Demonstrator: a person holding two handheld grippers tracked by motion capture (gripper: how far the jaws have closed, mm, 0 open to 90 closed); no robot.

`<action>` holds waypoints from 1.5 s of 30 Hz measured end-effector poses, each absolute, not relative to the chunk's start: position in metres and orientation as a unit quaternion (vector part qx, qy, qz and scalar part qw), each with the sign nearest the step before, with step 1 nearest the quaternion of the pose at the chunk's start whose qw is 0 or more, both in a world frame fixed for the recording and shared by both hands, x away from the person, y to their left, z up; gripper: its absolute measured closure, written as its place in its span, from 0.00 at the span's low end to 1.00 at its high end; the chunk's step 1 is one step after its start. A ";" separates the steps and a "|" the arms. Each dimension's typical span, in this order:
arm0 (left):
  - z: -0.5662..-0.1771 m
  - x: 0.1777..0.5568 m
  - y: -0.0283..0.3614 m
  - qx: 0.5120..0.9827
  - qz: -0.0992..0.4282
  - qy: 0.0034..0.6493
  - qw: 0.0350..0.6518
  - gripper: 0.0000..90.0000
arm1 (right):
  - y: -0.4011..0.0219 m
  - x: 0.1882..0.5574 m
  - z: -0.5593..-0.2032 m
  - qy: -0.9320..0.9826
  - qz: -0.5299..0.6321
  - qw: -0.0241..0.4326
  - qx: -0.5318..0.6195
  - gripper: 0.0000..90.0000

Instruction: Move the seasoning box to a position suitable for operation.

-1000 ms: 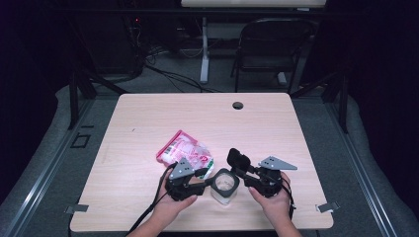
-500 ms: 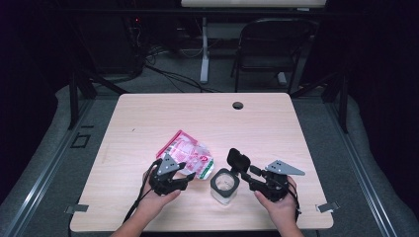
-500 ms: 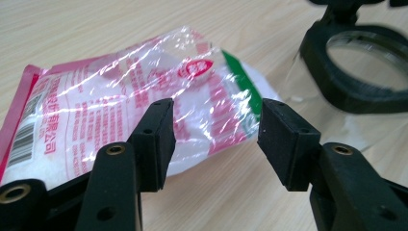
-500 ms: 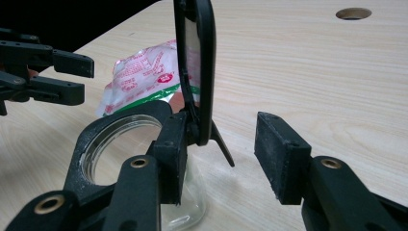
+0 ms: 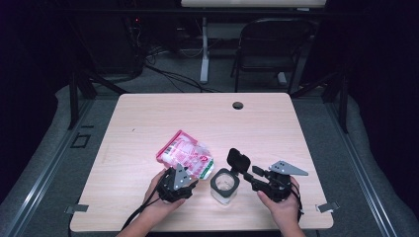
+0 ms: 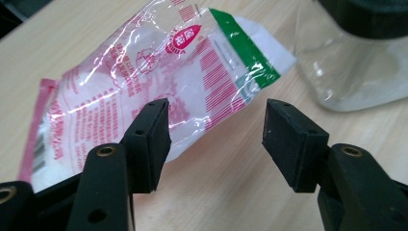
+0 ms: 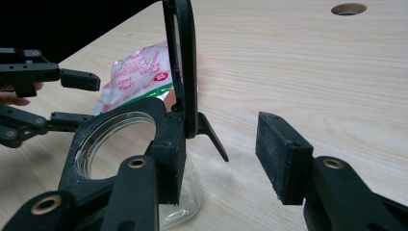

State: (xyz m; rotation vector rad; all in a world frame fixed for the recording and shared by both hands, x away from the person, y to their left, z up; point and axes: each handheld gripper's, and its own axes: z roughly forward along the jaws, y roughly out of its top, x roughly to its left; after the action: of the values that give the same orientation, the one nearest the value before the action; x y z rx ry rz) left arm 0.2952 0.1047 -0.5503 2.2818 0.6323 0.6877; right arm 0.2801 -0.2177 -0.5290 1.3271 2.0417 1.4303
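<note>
The left tongs (image 6: 216, 139) stand wide — jaws just opened, nothing between them — with the pink-printed plastic bag (image 6: 159, 82) just ahead on the table (image 5: 276, 123). The right tongs (image 7: 221, 159) gape beside the glass jar (image 7: 115, 149), perhaps touching its flipped-up black lid (image 7: 185, 67).

The left gripper view crops the jar (image 6: 356, 62) at top.

Bag (image 6: 159, 91) print: pink lettering and a round pink logo, too small and creased to read.
Bag barcode: bars at the pink edge, digits illegible.
</note>
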 end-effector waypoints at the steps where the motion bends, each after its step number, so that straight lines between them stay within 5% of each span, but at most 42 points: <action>1: -0.553 0.295 0.103 0.875 0.281 0.231 0.320 0.48 | -0.217 0.280 -0.529 0.713 0.503 0.156 0.463 0.60; 9: -0.564 0.304 0.098 0.877 0.331 0.207 0.279 0.48 | -0.214 0.278 -0.530 0.715 0.500 0.157 0.462 0.59; 22: -0.568 0.323 0.096 0.876 0.341 0.204 0.274 0.49 | -0.223 0.269 -0.528 0.703 0.504 0.166 0.474 0.59; 35: -0.559 0.334 0.098 0.867 0.307 0.229 0.318 0.91 | -0.235 0.259 -0.528 0.691 0.504 0.175 0.488 0.59; 45: -0.547 0.348 0.118 0.840 0.251 0.301 0.375 1.00 | -0.238 0.258 -0.528 0.689 0.503 0.177 0.492 0.59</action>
State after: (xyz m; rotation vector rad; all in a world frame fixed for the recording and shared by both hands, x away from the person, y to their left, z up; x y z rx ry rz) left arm 0.3484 0.1182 -0.5469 2.1496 0.7707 0.6413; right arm 0.2579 -0.2384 -0.5279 1.3912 1.9490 1.4223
